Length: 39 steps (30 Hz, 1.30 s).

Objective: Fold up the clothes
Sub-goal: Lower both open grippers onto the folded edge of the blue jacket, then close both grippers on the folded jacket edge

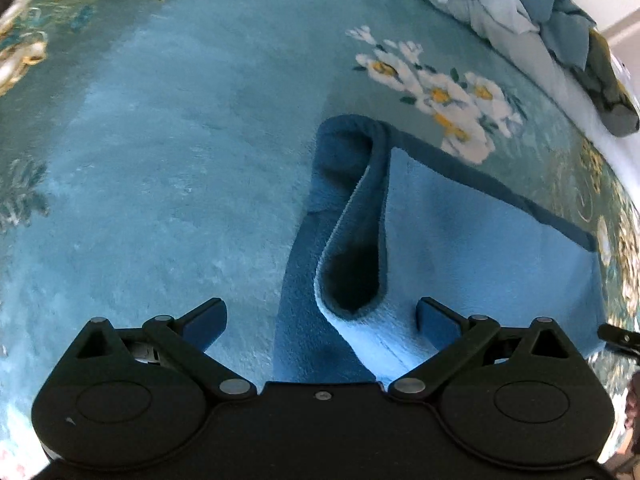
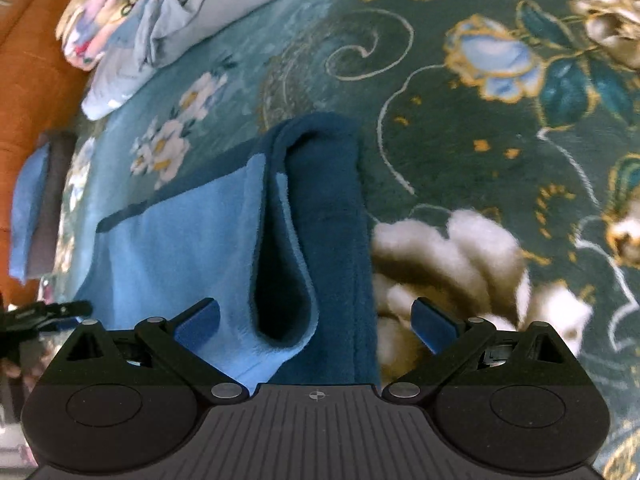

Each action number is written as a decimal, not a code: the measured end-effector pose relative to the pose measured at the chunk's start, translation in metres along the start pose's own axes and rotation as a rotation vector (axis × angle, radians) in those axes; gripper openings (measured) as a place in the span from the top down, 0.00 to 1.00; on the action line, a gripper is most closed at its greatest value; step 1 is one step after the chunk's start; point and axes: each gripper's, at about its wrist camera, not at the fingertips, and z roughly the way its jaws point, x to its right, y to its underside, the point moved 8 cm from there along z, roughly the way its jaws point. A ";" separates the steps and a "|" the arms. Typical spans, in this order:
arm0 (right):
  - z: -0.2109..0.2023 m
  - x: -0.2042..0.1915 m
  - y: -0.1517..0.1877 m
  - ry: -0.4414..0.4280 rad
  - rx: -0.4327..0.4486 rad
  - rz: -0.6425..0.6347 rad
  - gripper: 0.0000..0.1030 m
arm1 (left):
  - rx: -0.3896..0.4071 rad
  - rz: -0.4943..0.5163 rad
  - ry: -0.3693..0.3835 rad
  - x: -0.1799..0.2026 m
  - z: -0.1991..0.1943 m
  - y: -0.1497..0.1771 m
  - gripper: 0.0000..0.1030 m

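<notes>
A blue fleece cloth, light blue on one face and dark blue on the other, lies on a floral teal blanket. Its left edge is rolled up into a loop. My left gripper is open, its fingers on either side of the near end of that loop, holding nothing. In the right wrist view the same cloth has its right edge rolled into a loop. My right gripper is open astride that loop's near end, holding nothing.
The floral blanket spreads all around. A heap of pale and dark clothes lies at the far edge and shows in the right wrist view too. An orange surface and folded items are at the left.
</notes>
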 end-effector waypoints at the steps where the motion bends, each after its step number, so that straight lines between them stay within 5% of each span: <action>1: 0.003 0.001 -0.002 -0.011 -0.009 -0.003 0.00 | -0.013 0.000 0.012 0.000 0.003 -0.001 0.04; 11: 0.014 0.000 -0.013 -0.100 -0.071 -0.033 0.00 | -0.130 -0.032 0.147 0.005 0.030 -0.001 0.22; 19: 0.021 -0.013 -0.015 -0.130 -0.135 -0.053 0.25 | -0.155 -0.080 0.185 0.002 0.035 0.000 0.25; 22: 0.020 -0.008 -0.017 -0.132 -0.146 -0.015 0.44 | -0.167 -0.082 0.191 0.004 0.037 0.000 0.25; 27: 0.022 -0.014 -0.014 -0.143 -0.176 -0.011 0.62 | -0.172 -0.061 0.203 0.009 0.037 0.001 0.40; 34: 0.028 -0.012 -0.013 -0.125 -0.198 -0.001 0.62 | -0.150 -0.133 0.198 -0.001 0.038 0.001 0.38; 39: 0.029 -0.016 -0.012 -0.077 -0.201 0.000 0.65 | -0.124 -0.145 0.188 0.004 0.034 0.003 0.50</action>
